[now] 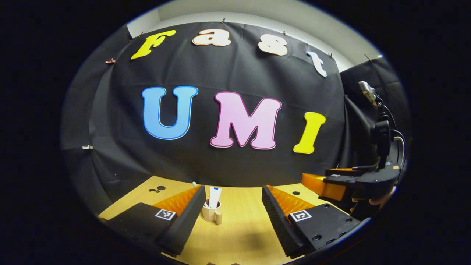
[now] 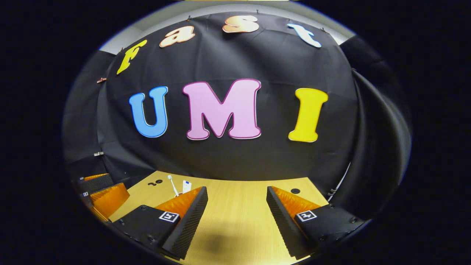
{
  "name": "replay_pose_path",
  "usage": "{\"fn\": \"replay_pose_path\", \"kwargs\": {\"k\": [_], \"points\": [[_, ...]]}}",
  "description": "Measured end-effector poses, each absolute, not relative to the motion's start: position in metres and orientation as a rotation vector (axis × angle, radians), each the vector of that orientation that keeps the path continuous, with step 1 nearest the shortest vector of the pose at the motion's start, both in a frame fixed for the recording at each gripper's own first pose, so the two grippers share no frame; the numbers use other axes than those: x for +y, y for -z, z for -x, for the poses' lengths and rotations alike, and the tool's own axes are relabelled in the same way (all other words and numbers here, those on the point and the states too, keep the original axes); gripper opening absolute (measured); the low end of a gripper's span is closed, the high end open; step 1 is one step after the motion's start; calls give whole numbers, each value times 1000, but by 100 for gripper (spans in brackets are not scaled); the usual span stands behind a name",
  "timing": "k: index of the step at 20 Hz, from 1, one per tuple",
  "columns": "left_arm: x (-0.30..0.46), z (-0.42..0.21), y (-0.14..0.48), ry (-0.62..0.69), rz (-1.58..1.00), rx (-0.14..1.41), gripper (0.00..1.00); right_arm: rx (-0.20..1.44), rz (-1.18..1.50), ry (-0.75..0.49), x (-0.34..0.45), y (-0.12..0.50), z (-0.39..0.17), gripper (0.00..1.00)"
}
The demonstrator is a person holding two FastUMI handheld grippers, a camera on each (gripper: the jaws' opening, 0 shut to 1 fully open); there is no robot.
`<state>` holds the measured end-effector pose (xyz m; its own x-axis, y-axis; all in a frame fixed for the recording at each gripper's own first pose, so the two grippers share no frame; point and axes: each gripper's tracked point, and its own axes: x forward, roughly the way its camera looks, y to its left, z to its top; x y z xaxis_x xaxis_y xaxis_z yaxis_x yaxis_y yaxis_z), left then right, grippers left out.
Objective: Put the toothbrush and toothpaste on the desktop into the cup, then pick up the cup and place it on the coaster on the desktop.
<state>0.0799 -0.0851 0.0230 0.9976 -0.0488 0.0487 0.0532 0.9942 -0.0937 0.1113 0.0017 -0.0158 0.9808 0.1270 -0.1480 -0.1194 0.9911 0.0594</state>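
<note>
Toothpaste point(image 1: 214, 196) stands upright inside the cup point(image 1: 211, 212), its top rising above the rim, as the left gripper view has it. The cup is a pale mug with a small handle facing the camera, and it rests on the wooden desktop point(image 1: 243, 228) near the middle, toward the black cloth wall point(image 1: 235, 73). It sits between the two fingers of the left gripper point(image 1: 233, 217), closer to the left finger, and farther along than their tips; neither finger touches it. Those fingers are spread wide apart. Just past the left finger's tip a small pale-blue tip point(image 1: 194, 183) pokes up, probably the toothbrush head, though most of it is hidden behind the finger.

Off to the right edge of the same view the right gripper point(image 1: 331, 184) hangs above the desktop's edge, with part of a hand under it; its cable and mount rise behind it.

In the right gripper view the toothbrush point(image 2: 172, 186) leans with its head up, and the toothpaste point(image 2: 187, 186) stands just beside it, both at the far left part of the desktop point(image 2: 239, 221), partly hidden behind the left finger of the right gripper point(image 2: 235, 217). That gripper's fingers are also wide apart, with nothing between them but bare wood. At the left edge the left gripper point(image 2: 101, 195) shows. Whether a coaster lies under the cup cannot be told.
</note>
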Motion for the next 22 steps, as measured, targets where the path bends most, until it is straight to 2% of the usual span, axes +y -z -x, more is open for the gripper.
{"fn": "replay_pose_path", "kwargs": {"k": [3, 9, 22], "points": [[-93, -71, -16, 23, 111, -48, 96, 84, -48, -94, -14, 15, -82, 99], [-103, -65, 2, 2, 158, 3, 97, 105, -19, -128, -13, 38, -56, 99], [-95, -57, 11, -48, 110, 23, 97, 143, -32, -177, -5, 55, -49, 99]]}}
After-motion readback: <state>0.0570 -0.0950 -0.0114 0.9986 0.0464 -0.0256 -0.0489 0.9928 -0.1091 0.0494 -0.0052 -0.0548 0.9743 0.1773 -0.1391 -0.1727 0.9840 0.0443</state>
